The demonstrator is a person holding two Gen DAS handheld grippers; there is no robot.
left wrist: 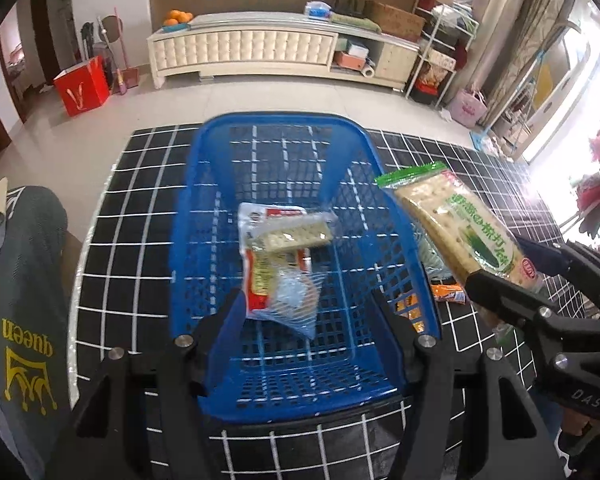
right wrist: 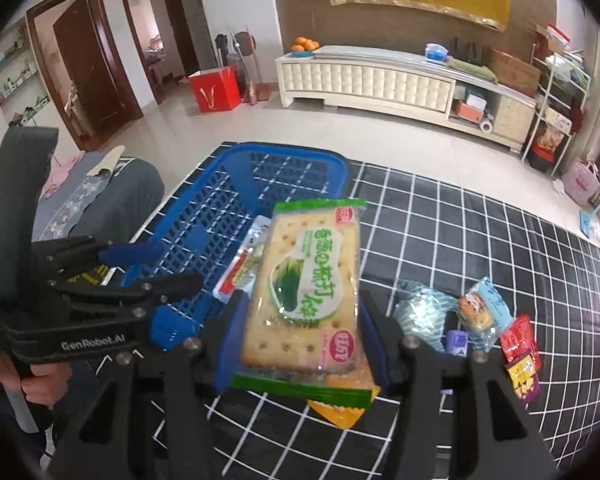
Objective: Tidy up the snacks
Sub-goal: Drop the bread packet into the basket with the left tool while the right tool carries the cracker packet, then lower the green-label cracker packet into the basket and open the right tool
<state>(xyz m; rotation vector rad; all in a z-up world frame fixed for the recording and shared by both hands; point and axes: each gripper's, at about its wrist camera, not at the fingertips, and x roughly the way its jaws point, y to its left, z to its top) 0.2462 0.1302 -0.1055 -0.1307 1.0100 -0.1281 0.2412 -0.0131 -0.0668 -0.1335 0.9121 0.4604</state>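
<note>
The right gripper clamps a green cracker packet with Chinese print, raised beside the blue basket. The left gripper, marked "GenRobot.AI", gapes over the basket holding a red-white packet.

home living room | cream TV cabinet | oranges | wooden doors | tiled floor

Right tongs grip cracker pack beside blue basket (snacks inside).
</note>
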